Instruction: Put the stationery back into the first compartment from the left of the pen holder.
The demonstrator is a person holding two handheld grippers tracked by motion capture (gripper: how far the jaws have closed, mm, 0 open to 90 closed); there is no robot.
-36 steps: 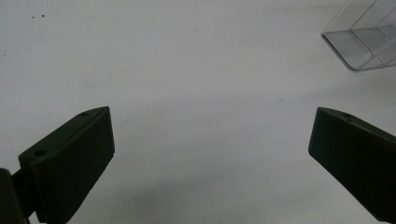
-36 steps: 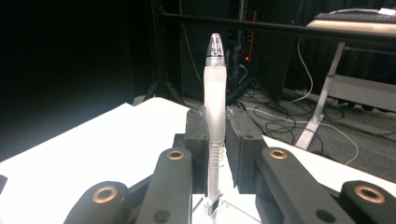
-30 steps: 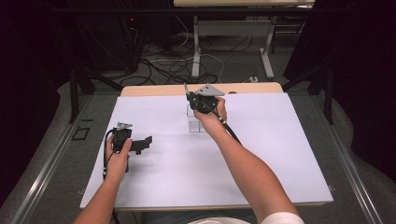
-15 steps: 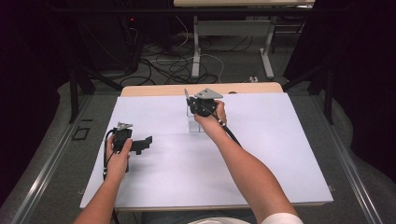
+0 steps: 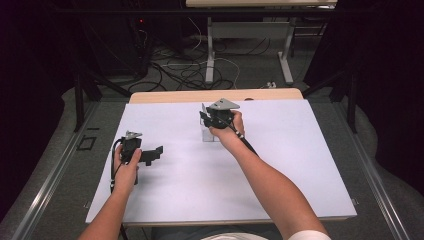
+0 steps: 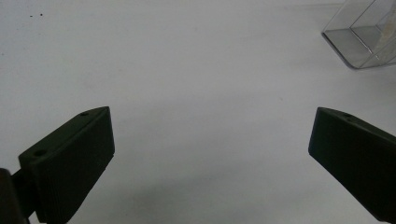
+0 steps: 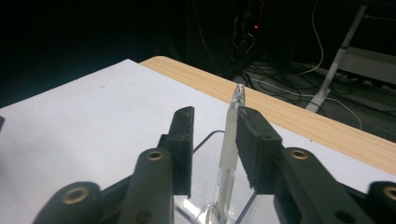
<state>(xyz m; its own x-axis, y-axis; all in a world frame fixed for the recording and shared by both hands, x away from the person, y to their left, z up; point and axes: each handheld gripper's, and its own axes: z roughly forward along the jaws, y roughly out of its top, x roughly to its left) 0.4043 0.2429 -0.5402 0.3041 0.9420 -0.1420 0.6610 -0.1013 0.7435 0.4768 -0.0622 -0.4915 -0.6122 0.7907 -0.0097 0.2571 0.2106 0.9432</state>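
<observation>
Nearest the person, on the left side of the white worktop, the left tongs lie low over the bare sheet with their jaws spread wide and nothing between them; the left hand holds them level, pointing toward the middle. Farther out, close to the worktop's far edge, a small clear plastic holder stands on the sheet, and a slim clear pen stands upright inside it. The right tongs straddle that pen from above the holder: the jaws are apart, one pad touching or almost touching the pen's upper shaft, the other still clear of it, so nothing is gripped yet. The right hand reaches forward on an outstretched forearm. The pen looks light, stiff and smooth, so it would probably slip or tilt if pinched near the tip; a hold on the shaft above the holder's rim seems safest. The holder looks light too and may shift or tip.
</observation>
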